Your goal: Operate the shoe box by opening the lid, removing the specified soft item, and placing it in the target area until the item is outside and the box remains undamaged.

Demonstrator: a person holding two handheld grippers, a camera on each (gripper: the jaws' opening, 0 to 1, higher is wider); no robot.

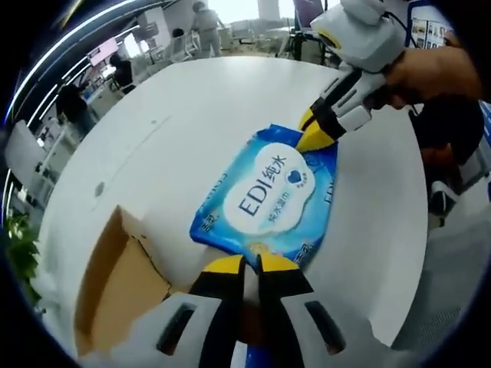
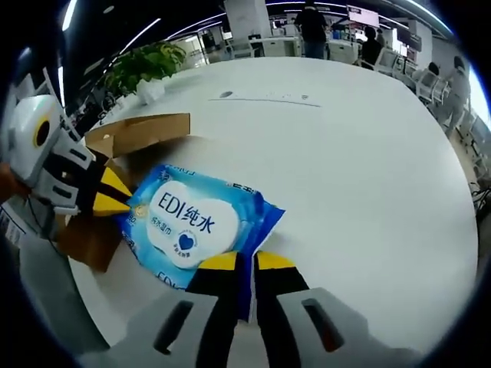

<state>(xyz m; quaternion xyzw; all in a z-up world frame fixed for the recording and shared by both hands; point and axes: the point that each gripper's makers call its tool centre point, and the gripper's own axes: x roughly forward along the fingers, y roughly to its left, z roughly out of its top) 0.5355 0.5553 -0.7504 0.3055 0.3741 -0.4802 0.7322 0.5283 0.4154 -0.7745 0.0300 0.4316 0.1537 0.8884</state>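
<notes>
Blue plastic pack of wet wipes (image 1: pixel 268 195) with a white label reading "EDI" is stretched between the two grippers above the round white table (image 1: pixel 192 107), outside the box.

Left gripper view: left gripper (image 1: pixel 252 264), yellow-tipped black jaws, closed down narrow on the near edge of the wipes pack, edge pinched between the tips. Right gripper (image 1: pixel 314 132) comes in from upper right, a person's hand (image 1: pixel 430 73) behind it, its yellow tips clamped on the pack's far edge. Open brown cardboard shoe box (image 1: pixel 115 287) sits on the table lower left, beside the left gripper's jaws and apart from the pack.

Right gripper view: right gripper (image 2: pixel 247 261) jaws nearly together, gripping the near corner of the wipes pack (image 2: pixel 192 222). Left gripper (image 2: pixel 115 201) enters from the left, tips on the opposite edge of the pack. Cardboard shoe box (image 2: pixel 130 138) behind and under that side, flap up. Table (image 2: pixel 345 153) bare past the pack. Green potted plant (image 2: pixel 146 61) at the far table edge; people and desks in the background.
</notes>
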